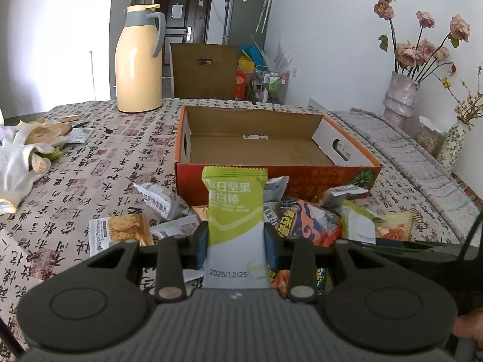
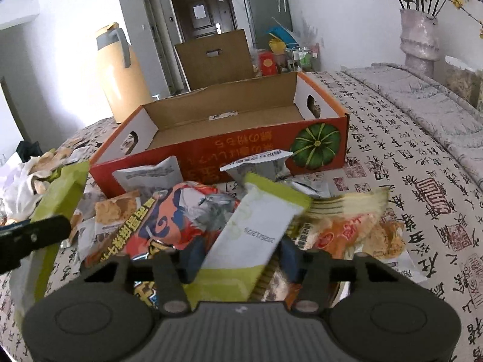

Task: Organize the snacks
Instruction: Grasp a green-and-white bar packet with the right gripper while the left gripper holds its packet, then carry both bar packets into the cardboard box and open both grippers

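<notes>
The left hand-held gripper pinches an upright green snack bar above the pile before the box; the right hand-held gripper apparently clamps a second bar on that pile.

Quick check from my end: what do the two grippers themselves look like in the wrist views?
Both look alike. The left gripper and right gripper each have a dark grey ribbed body, two round raised discs at the sides, black linkage arms with silver pivot pins, and fingers with blue pads. No sleeve shows.
</notes>
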